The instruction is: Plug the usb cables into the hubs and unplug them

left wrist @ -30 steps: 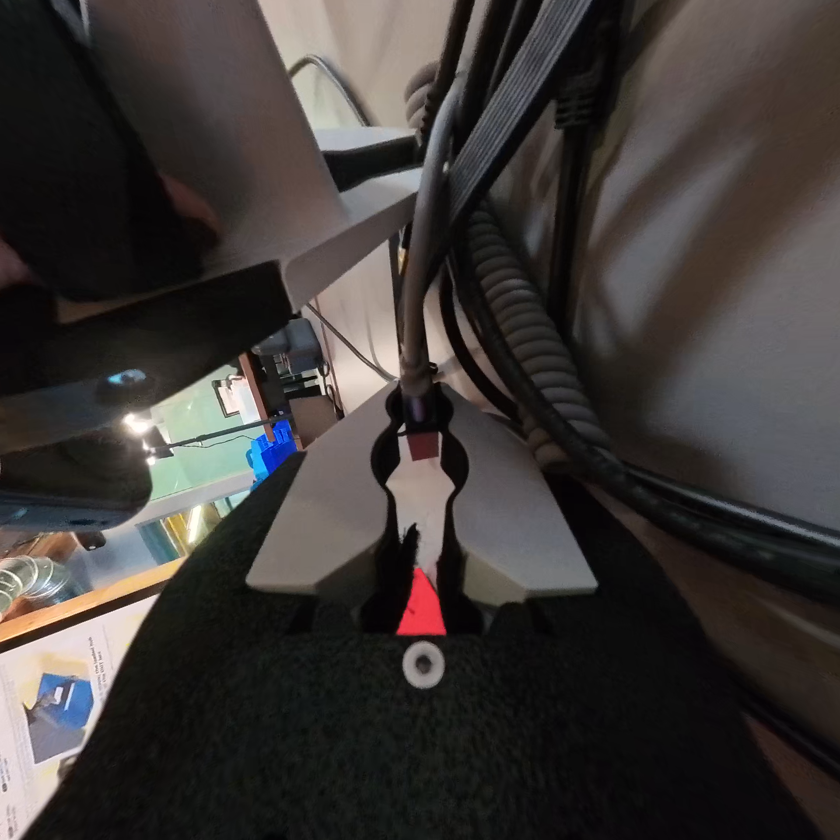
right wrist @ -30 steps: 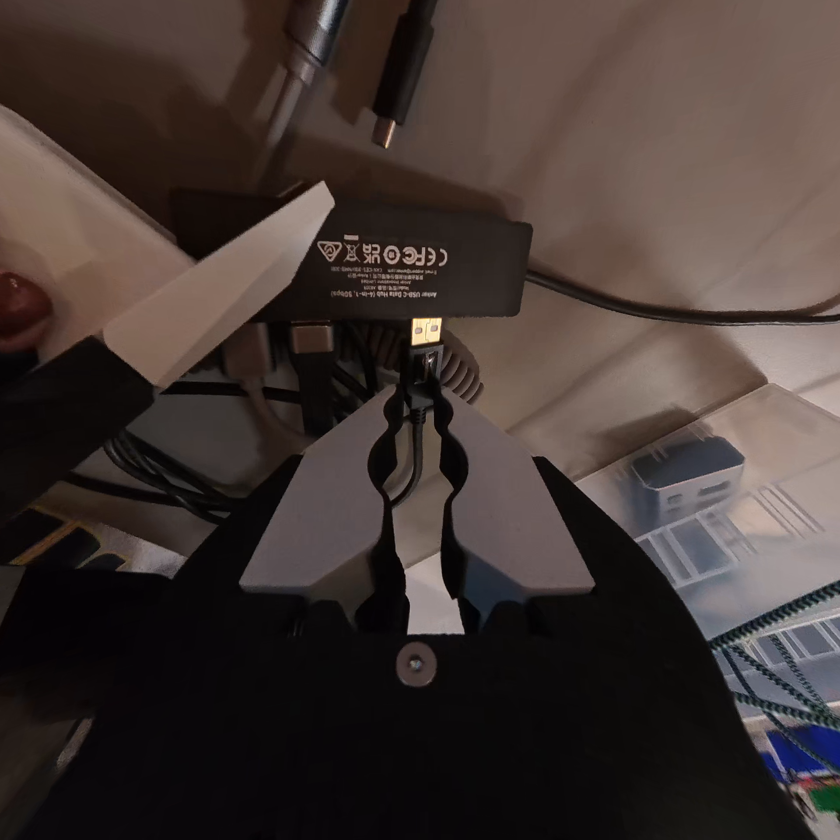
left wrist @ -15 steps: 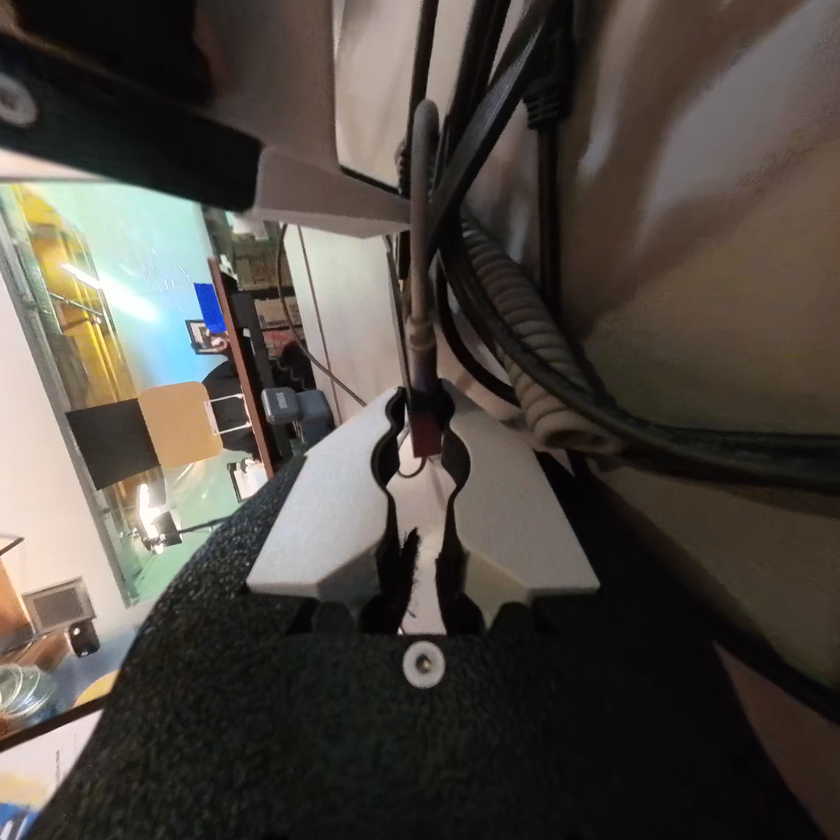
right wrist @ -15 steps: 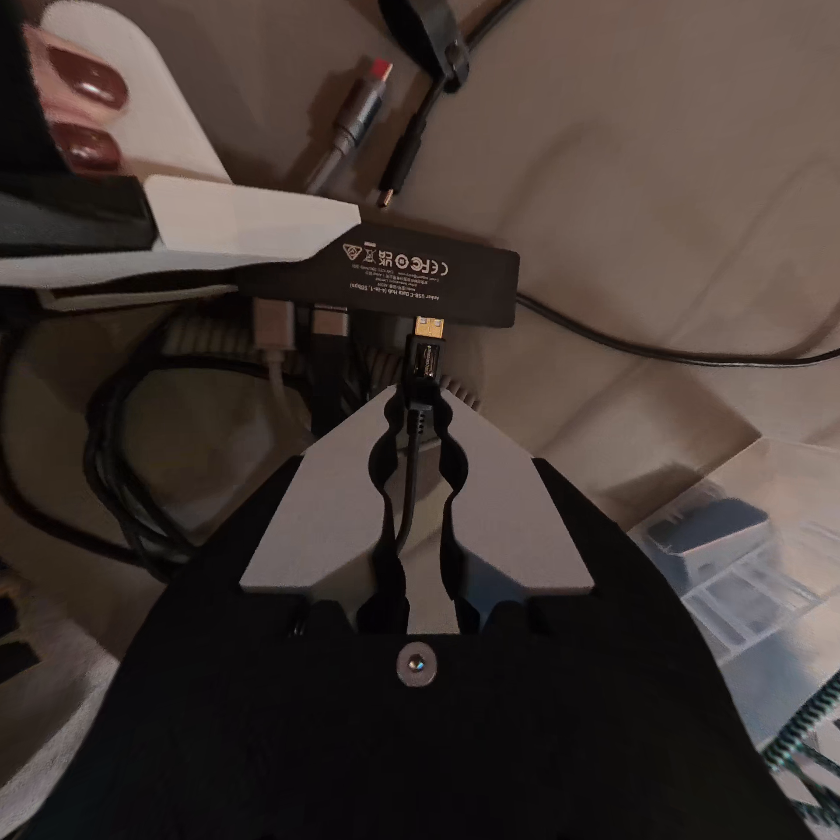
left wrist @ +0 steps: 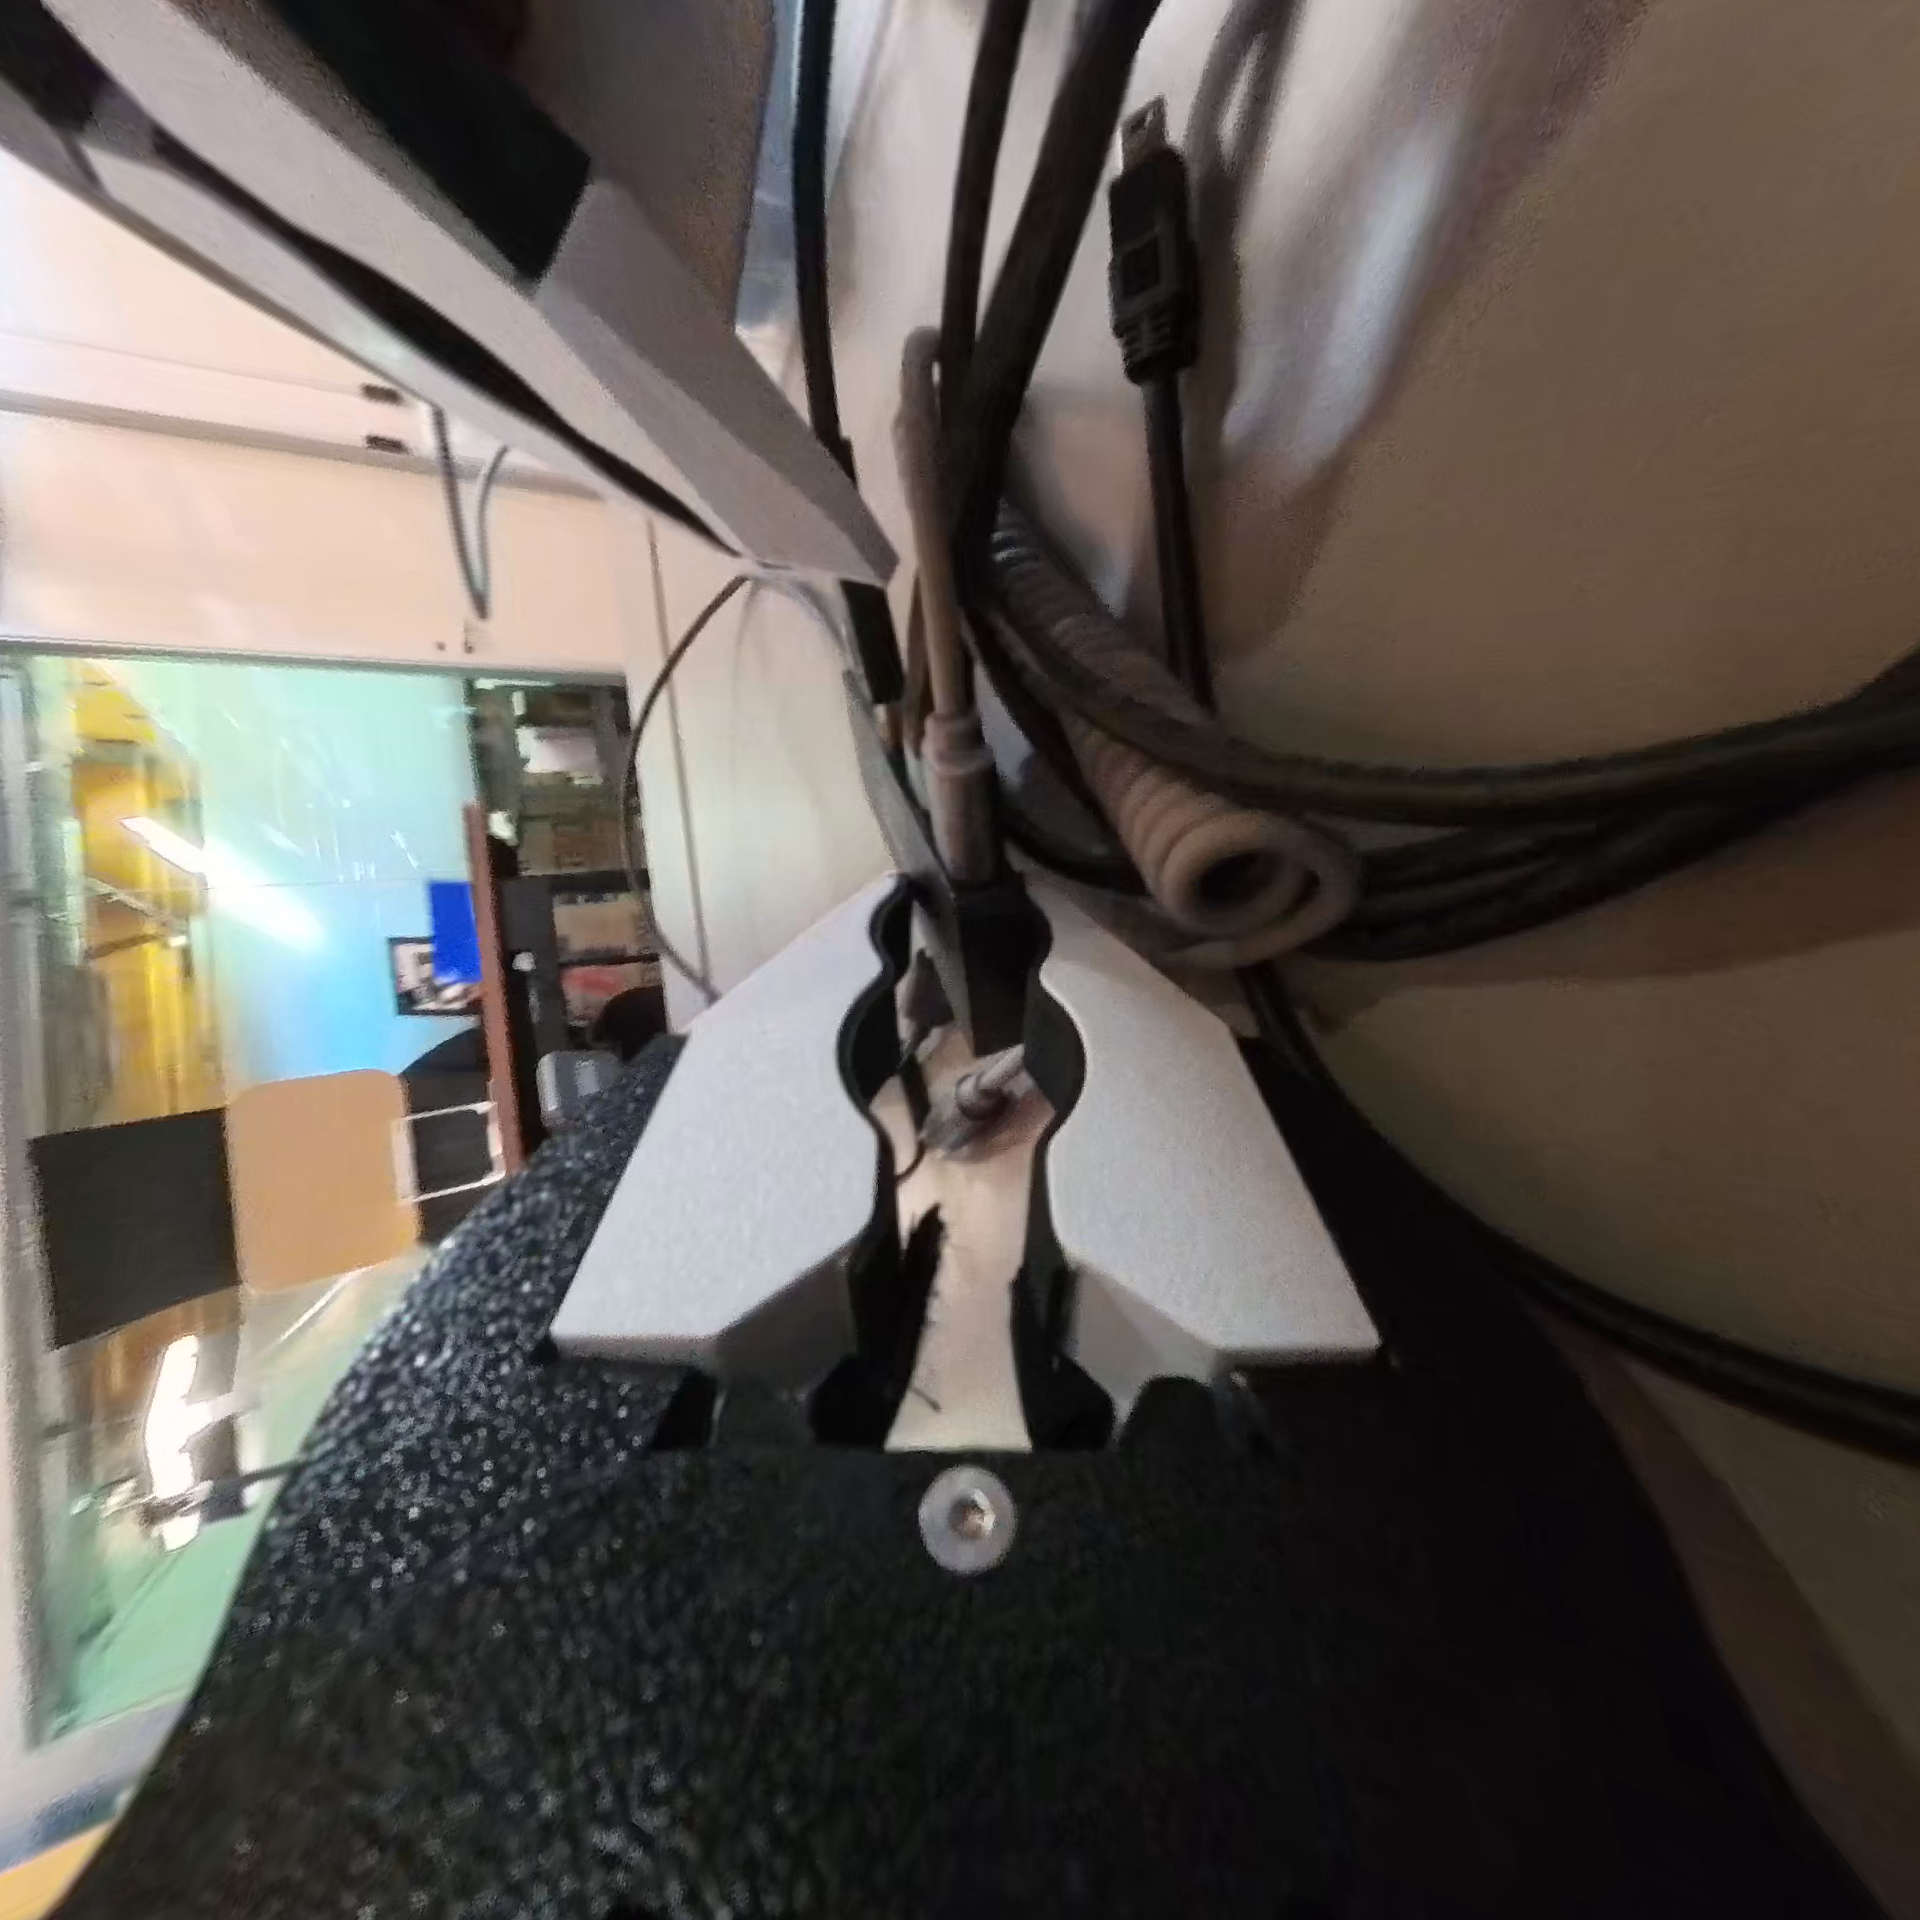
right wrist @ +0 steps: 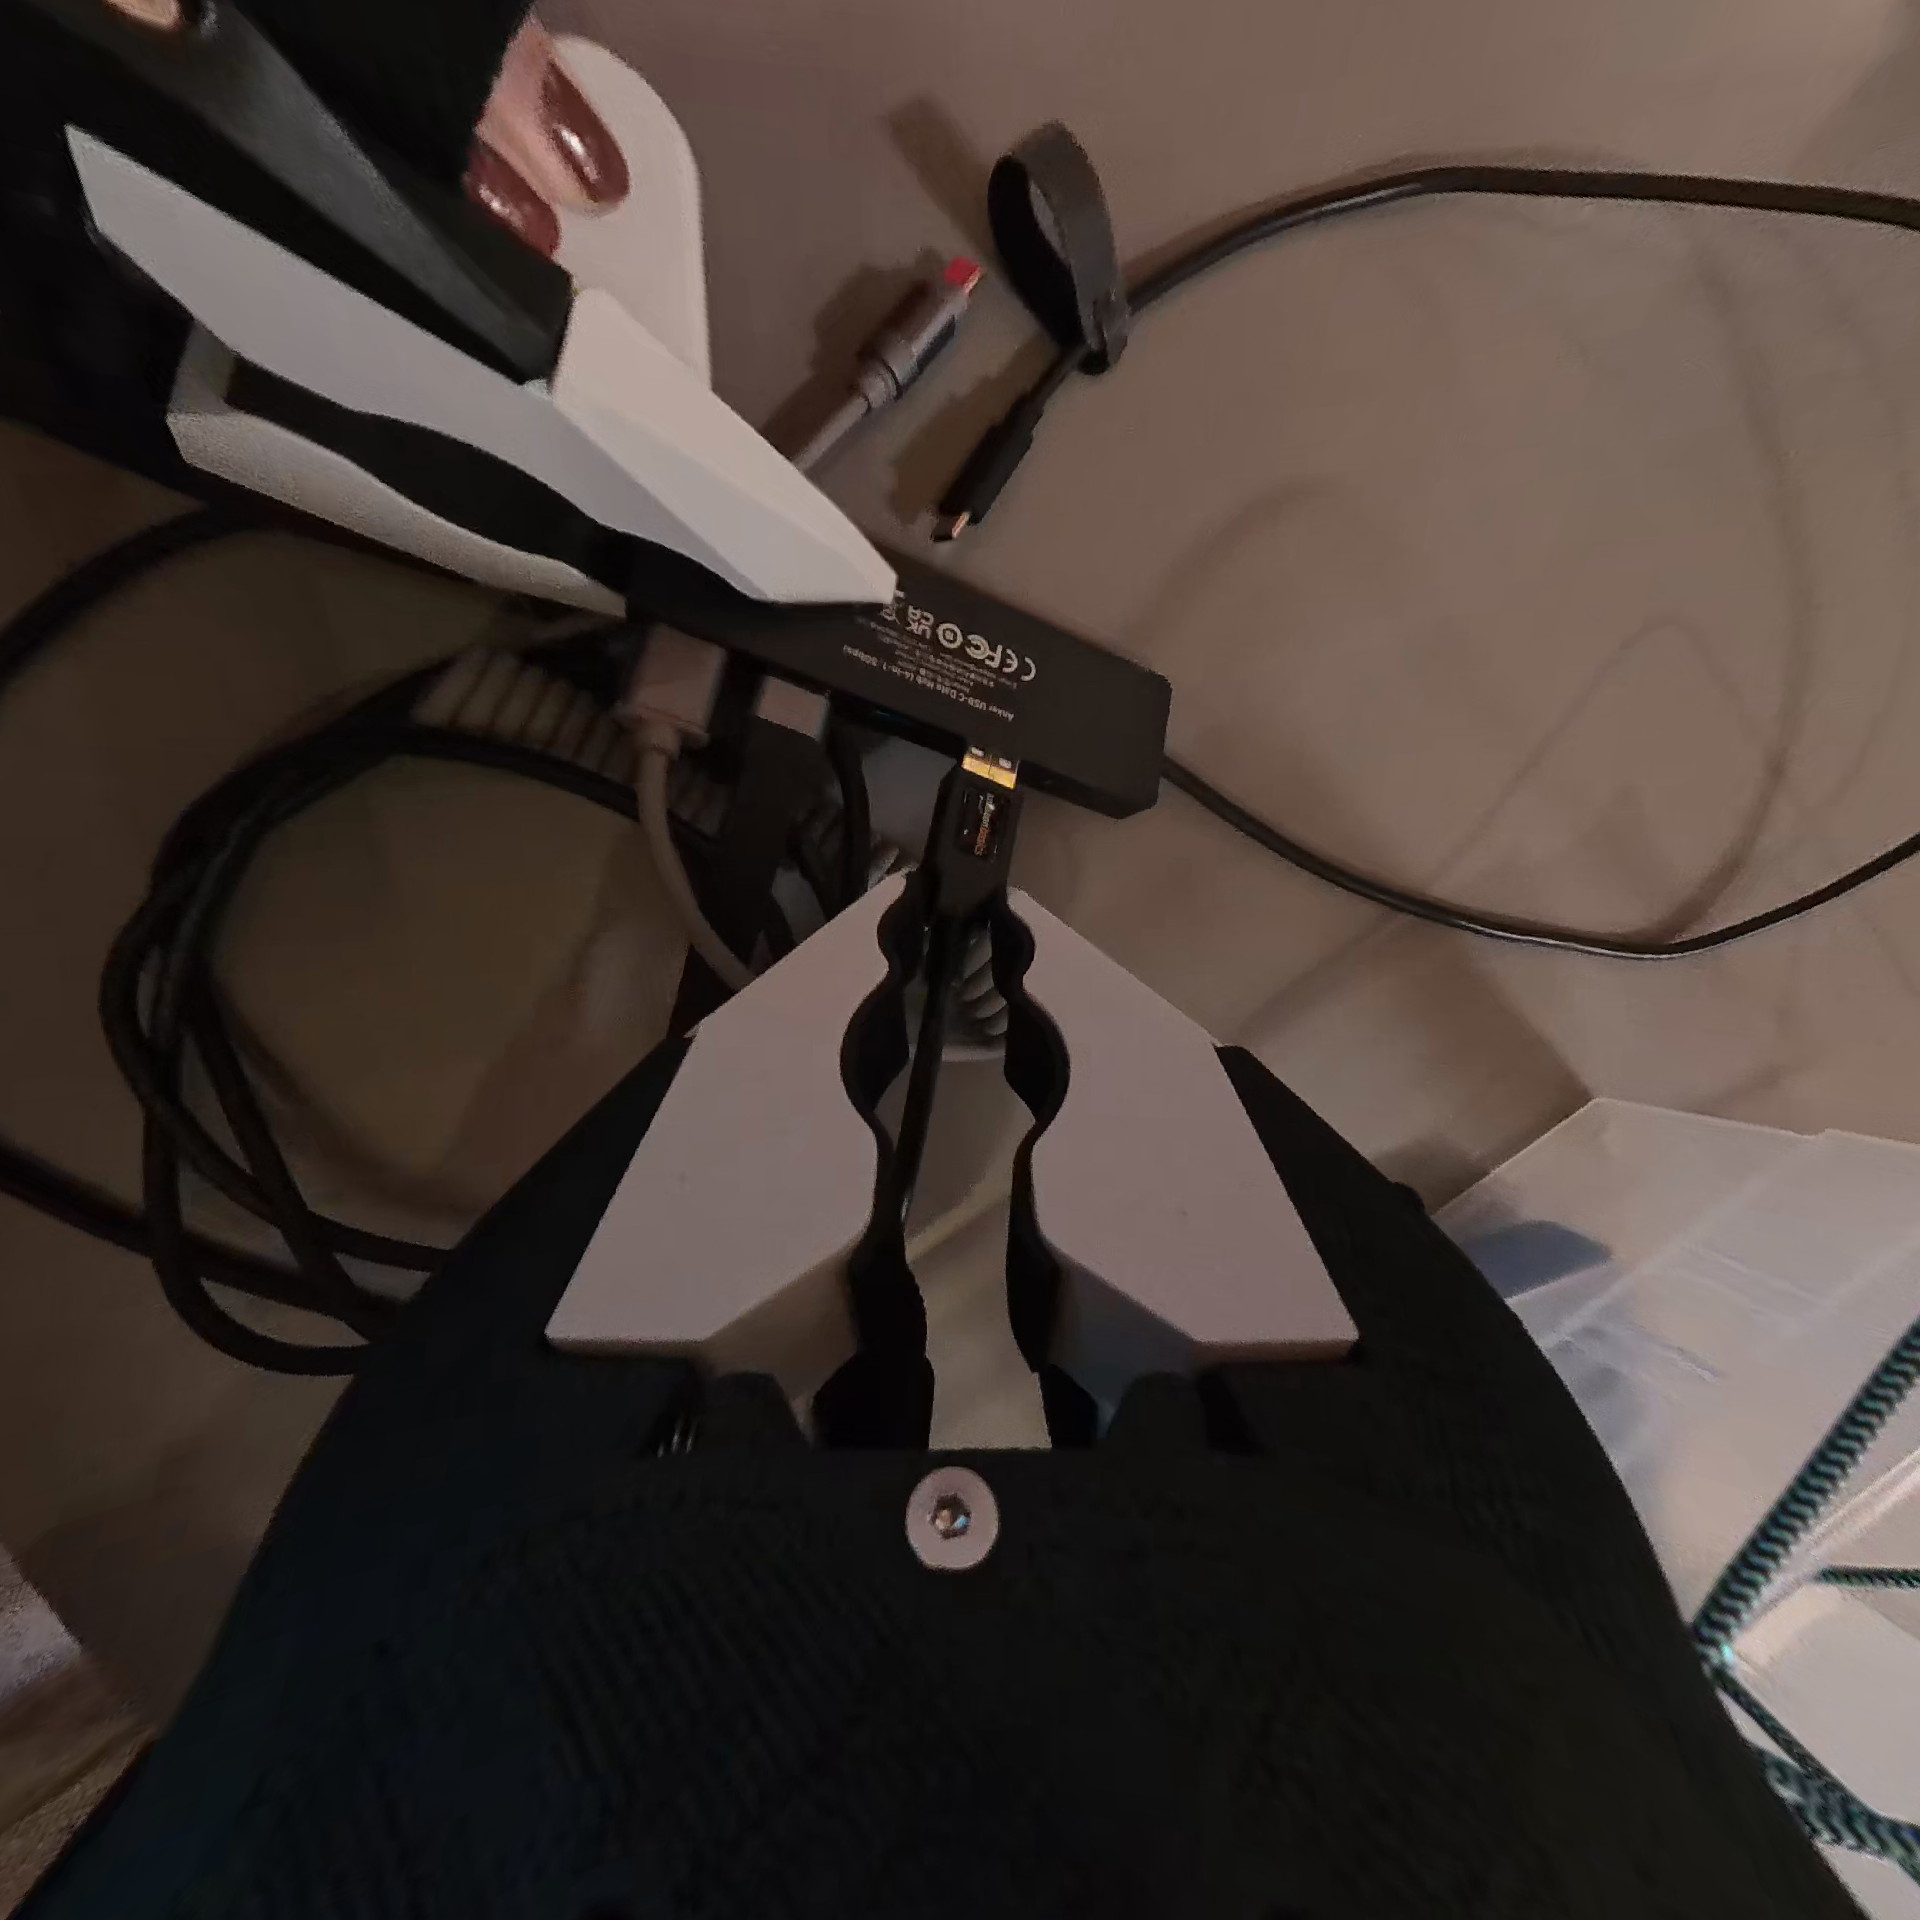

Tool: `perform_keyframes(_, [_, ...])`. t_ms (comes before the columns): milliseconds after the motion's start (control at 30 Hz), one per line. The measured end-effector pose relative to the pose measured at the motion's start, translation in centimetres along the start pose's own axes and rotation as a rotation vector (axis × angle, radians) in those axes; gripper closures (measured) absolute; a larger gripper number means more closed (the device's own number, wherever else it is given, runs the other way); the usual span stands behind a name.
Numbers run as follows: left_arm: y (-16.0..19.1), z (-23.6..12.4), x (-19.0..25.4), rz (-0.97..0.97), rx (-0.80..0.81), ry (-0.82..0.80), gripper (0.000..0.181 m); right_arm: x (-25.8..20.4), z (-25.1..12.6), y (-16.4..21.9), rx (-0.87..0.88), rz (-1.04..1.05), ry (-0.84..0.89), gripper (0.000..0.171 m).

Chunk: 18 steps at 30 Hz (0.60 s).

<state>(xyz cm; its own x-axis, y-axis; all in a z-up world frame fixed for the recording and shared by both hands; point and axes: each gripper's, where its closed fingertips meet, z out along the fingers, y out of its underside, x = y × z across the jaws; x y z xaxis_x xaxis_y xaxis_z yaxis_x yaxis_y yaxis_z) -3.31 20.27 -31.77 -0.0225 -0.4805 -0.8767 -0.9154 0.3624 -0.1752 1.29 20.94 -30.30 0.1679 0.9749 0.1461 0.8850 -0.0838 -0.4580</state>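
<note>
A black USB hub [right wrist: 1049, 675] lies tilted over a beige cloth. My left gripper [right wrist: 883, 592] is shut on the hub's left end. In the left wrist view the left gripper [left wrist: 966, 894] holds the hub [left wrist: 987, 966] edge-on. My right gripper [right wrist: 956, 894] is shut on a black USB plug [right wrist: 977, 831]. The plug's gold tip touches the hub's right-hand port and part of the tip still shows. A grey plug [right wrist: 665, 696] and a dark one sit in the ports to the left.
A loose grey plug with a red tip [right wrist: 925, 322], a black plug [right wrist: 987, 478] and a strap [right wrist: 1060, 239] lie beyond the hub. A cable bundle [right wrist: 208, 1039] lies left. A clear plastic box [right wrist: 1714, 1299] and a braided cable [right wrist: 1787, 1538] are at the right. A coiled beige cable [left wrist: 1236, 883] is close to the left fingers. There is about 6 cm between the tips of the two grippers.
Both grippers have shifted and the hub now slopes down to the right. The right gripper keeps the black plug at the same port. More of the cloth and loose cables shows.
</note>
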Motion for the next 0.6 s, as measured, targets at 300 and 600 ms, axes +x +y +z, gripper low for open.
perform_keyframes(300, [0.6, 2.5, -0.8, 0.069, -0.098, 0.051, 0.163, 1.3, 0.1, 1.1, 0.007, -0.033, 0.079, 0.160])
perform_keyframes(600, [-0.1, 0.7, -1.4, 0.025, 0.056, 0.027, 0.171, 1.0, 1.1, 0.4, 0.038, -0.012, 0.087, 0.160])
